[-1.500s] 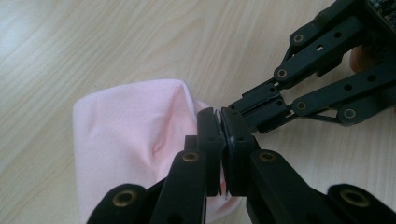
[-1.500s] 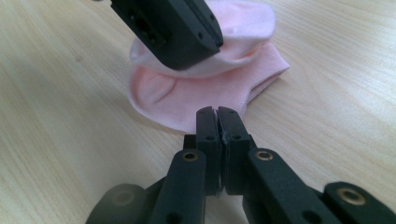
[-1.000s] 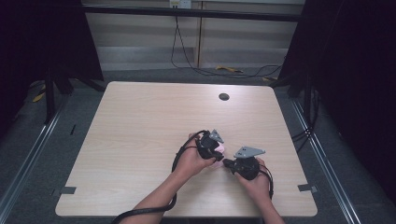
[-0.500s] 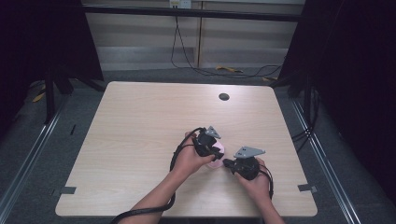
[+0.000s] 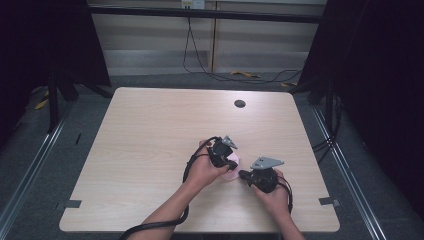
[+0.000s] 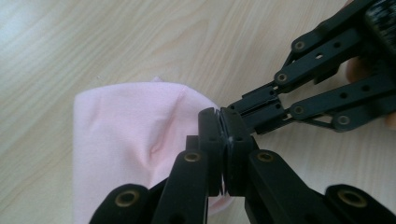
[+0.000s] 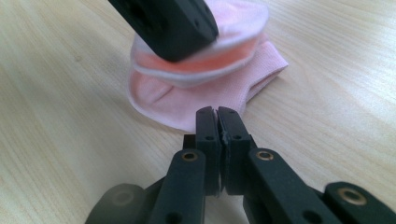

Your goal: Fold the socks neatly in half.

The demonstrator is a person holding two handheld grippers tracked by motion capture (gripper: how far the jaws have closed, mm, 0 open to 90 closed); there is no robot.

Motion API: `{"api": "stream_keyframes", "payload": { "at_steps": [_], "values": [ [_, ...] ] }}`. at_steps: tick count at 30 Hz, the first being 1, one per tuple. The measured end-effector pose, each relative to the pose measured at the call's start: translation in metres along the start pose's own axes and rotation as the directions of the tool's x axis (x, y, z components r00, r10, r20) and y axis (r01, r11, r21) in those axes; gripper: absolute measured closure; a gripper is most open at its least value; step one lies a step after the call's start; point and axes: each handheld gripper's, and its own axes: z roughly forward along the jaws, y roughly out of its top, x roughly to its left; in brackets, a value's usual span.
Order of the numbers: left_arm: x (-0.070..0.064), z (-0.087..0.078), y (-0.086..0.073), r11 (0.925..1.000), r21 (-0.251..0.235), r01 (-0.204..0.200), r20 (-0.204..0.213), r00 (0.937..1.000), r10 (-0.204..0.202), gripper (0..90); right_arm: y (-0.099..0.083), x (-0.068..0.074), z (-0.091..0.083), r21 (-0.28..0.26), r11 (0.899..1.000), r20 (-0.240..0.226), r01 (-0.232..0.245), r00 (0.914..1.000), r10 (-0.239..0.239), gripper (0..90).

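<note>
A small pink sock (image 5: 232,173) lies folded on the wooden table (image 5: 150,140), between the person's two hands. My left gripper (image 6: 219,116) is shut on the pink sock (image 6: 126,130) and holds an upper fold off the layer below. In the right gripper view its black jaw comes in from the top, over the raised fold of the sock (image 7: 187,102). My right gripper (image 7: 217,114) is shut, with its tips at the sock's near edge. I cannot tell whether any cloth is caught between them. The right gripper (image 6: 229,106) meets the left one tip to tip.
A dark round hole (image 5: 240,103) sits near the table's far edge. Cables trail from both grippers toward the front edge. Black frame posts stand to either side of the table, and a dark curtain hangs at the right.
The right gripper has crept slightly left toward the sock. The left gripper has stayed almost in place on the sock.
</note>
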Motion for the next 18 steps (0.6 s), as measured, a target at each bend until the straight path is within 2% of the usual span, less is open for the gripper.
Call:
{"api": "stream_keyframes", "payload": {
  "at_steps": [3, 6, 12, 13, 18],
  "values": [
    [-0.001, -0.008, 0.0, 1.0, -0.006, -0.002, -0.001, 1.0, 0.002, 88.6, 0.0, 0.0, 0.0, 0.0, 1.0, -0.001, -0.001, 1.0, 0.001, 88.1],
    [-0.001, -0.009, -0.003, 0.9999, -0.012, 0.003, 0.005, 1.0, -0.003, 88.5, 0.0, 0.0, 0.0, 0.0, 1.0, 0.001, -0.003, 1.0, 0.003, 88.2],
    [-0.002, 0.006, -0.008, 1.0, 0.005, 0.005, 0.018, 0.9998, -0.005, 88.4, 0.0, 0.0, 0.0, 0.0, 1.0, 0.003, -0.004, 1.0, 0.004, 88.2],
    [-0.003, 0.012, -0.008, 0.9998, 0.02, 0.005, 0.019, 0.9998, -0.005, 88.4, 0.0, 0.0, 0.0, 0.0, 1.0, 0.002, -0.004, 1.0, 0.004, 88.2],
    [-0.004, 0.016, -0.008, 0.9995, 0.031, -0.002, 0.023, 0.9997, 0.001, 88.3, 0.0, 0.0, 0.0, 0.0, 1.0, 0.002, -0.003, 1.0, 0.003, 88.2]
  ]
}}
